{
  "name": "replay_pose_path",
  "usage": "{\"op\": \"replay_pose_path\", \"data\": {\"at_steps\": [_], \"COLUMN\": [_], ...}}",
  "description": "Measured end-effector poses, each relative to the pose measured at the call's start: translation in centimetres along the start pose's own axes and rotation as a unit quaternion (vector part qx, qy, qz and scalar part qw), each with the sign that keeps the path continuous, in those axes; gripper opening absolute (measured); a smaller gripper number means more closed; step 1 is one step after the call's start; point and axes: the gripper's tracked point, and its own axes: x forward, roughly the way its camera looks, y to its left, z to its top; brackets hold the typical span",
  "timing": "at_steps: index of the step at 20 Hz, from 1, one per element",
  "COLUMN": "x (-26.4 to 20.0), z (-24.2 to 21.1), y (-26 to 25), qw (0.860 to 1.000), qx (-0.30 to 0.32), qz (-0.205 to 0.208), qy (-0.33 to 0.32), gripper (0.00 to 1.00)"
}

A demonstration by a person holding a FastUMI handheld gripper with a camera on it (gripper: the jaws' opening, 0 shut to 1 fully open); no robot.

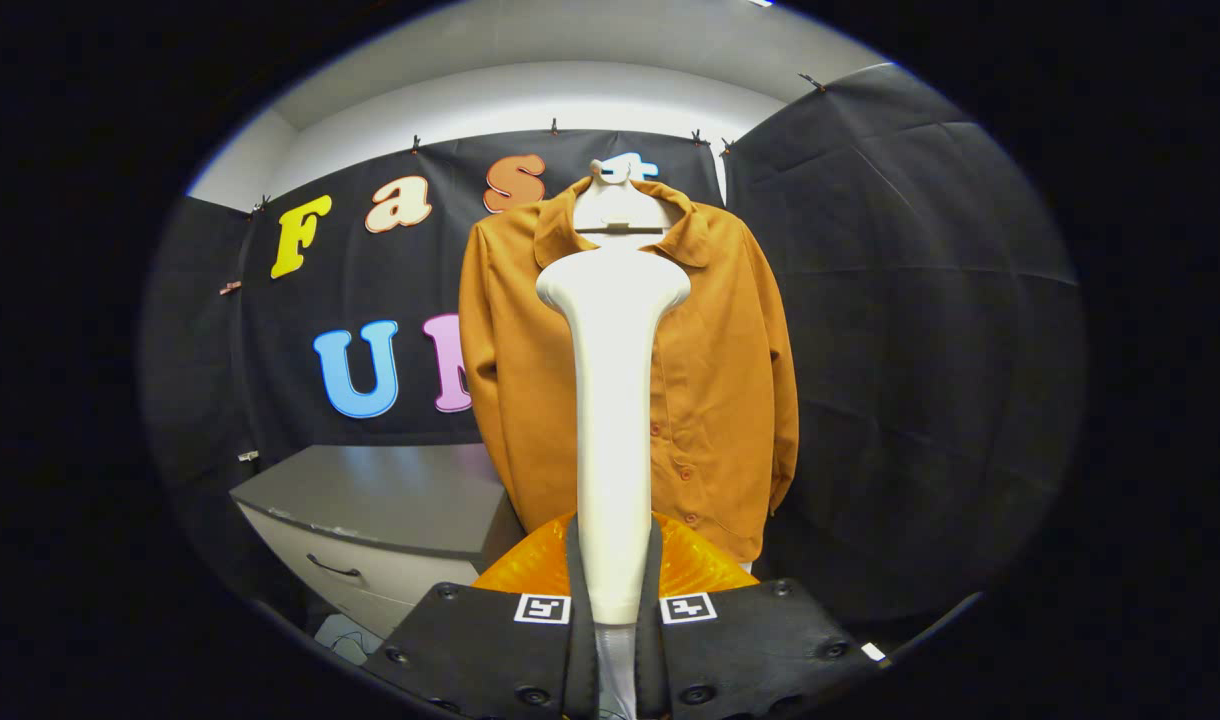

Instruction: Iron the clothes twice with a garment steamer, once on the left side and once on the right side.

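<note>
1. Gripper [613,590] clamping the white garment steamer [613,400] by its handle; both fingers [575,570] closed tight against the handle's two sides, no gap showing.
2. Steamer standing upright between the fingers, wide head at the top, pointing away toward the far wall.
3. Orange translucent part [525,570] bulging out low behind the fingers on both sides of the handle; probably the steamer's water tank, cannot tell for sure.
4. Orange-brown shirt [720,380] hanging on a white hanger [618,205] against the black cloth wall, beyond the steamer, front facing the camera, collar spread, button row running down just right of the handle.
5. Steamer head lining up in front of the collar and upper chest; touching the cloth or apart, impossible to judge from this angle.
6. Grey drawer cabinet [390,510] sitting low and left, near the shirt's left sleeve.
7. Step in hand, as a judgement: holding the steamer raised and centred on the shirt, no side pass yet evident.
8. Next move likely calling for: shifting the head off centre onto one front panel, bringing it up to the fabric, drawing down in a straight stroke; then repeating on the other panel.
9. Watching for: slipping of the smooth handle, snagging on buttons.
</note>
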Motion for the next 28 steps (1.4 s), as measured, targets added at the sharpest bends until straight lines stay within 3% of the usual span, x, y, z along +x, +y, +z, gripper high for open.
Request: {"op": "replay_pose_path", "data": {"at_steps": [4, 10, 18, 28], "x": [-0.3, -0.6, -3.1, -5.1], "z": [3.5, 6.2, 6.3, 7.2], "y": [2.9, 9.5, 17.0, 20.8], "qw": [1.000, 0.999, 0.996, 0.992], "qx": [0.000, 0.000, -0.006, -0.020], "qz": [0.000, 0.032, 0.089, 0.118], "qy": [-0.015, -0.013, -0.010, -0.025], "gripper": [0.18, 0.18, 0.18, 0.18]}}
